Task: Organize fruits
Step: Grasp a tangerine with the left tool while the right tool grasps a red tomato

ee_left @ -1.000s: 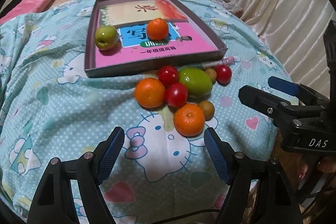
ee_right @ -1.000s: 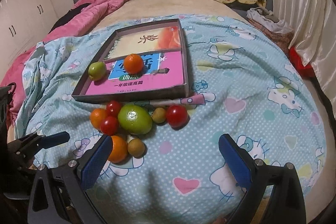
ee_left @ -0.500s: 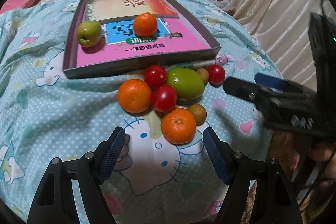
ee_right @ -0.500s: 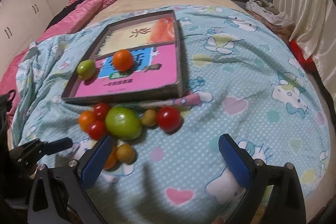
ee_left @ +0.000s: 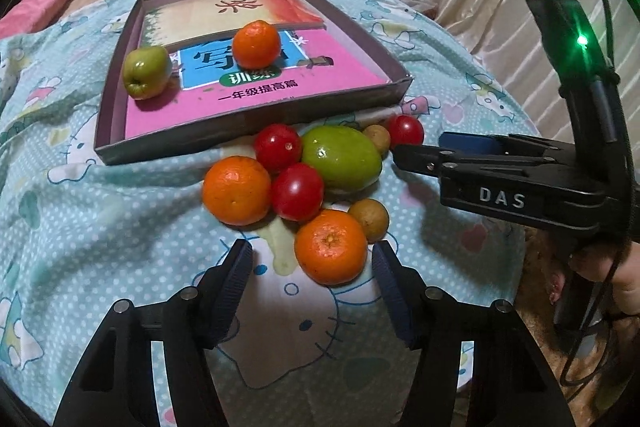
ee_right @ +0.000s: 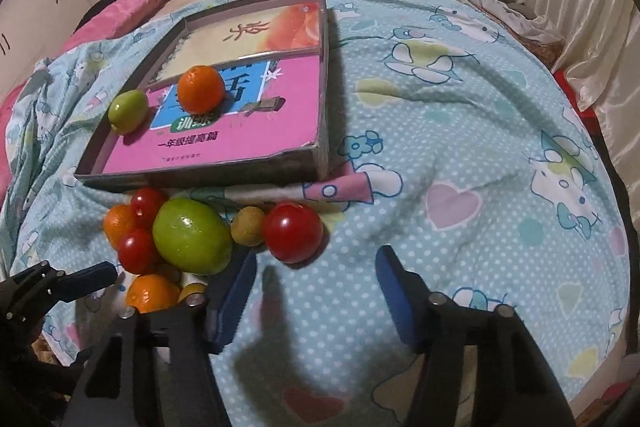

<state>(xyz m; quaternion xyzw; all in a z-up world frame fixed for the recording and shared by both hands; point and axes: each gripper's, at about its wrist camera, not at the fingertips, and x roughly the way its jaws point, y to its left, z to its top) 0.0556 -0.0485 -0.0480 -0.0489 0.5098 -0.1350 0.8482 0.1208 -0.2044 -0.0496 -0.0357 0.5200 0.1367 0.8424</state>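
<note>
- Ahead of your left gripper [ee_left: 312, 279], its jaws just narrowed, the nearest orange [ee_left: 331, 247] sits just past the tips, with the fruit cluster [ee_left: 296, 175] packed behind it.
- Beyond the cluster the shallow box [ee_left: 256, 137] walls off the way forward; its front wall nearly touches the fruit.
- To the left gripper's right, your right gripper [ee_left: 424, 151] reaches in beside the green fruit [ee_left: 340, 157].
- Ahead of your right gripper [ee_right: 316, 279], jaws just narrowed, stands one red tomato [ee_right: 293, 231]; right of it lies bare bedspread [ee_right: 480, 187].
</note>
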